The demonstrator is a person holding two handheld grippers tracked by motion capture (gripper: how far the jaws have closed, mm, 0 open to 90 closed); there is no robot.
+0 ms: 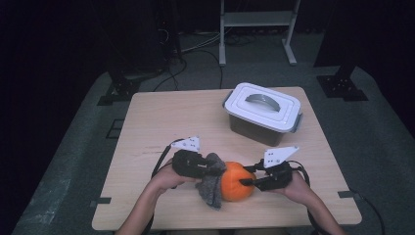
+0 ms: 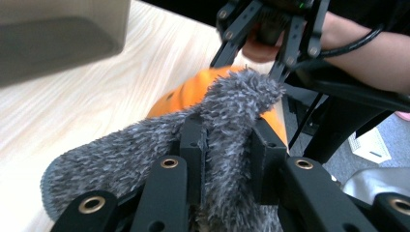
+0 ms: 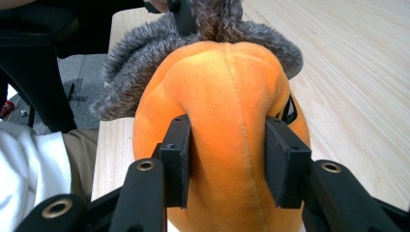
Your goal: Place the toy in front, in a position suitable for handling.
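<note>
An orange plush pumpkin (image 1: pixel 237 181) sits on the wooden table (image 1: pixel 161 122) near its front edge, between the two grippers. The right gripper (image 1: pixel 243 182) is clamped on the pumpkin's side; in the right gripper view its pads press dents into the plush (image 3: pixel 227 145) on either side of a seam. The left gripper (image 1: pixel 221 170) is clenched on a grey fluffy cloth (image 1: pixel 210 185), which bunches up between its jaws in the left gripper view (image 2: pixel 222 145) and drapes against the pumpkin (image 2: pixel 186 94) (the cloth hides most of that side of it). The pumpkin's underside is cut off at the bottom of the right gripper view. Farther back on the table stands a lidded white box (image 1: pixel 263 112), well apart from the pumpkin.
</note>
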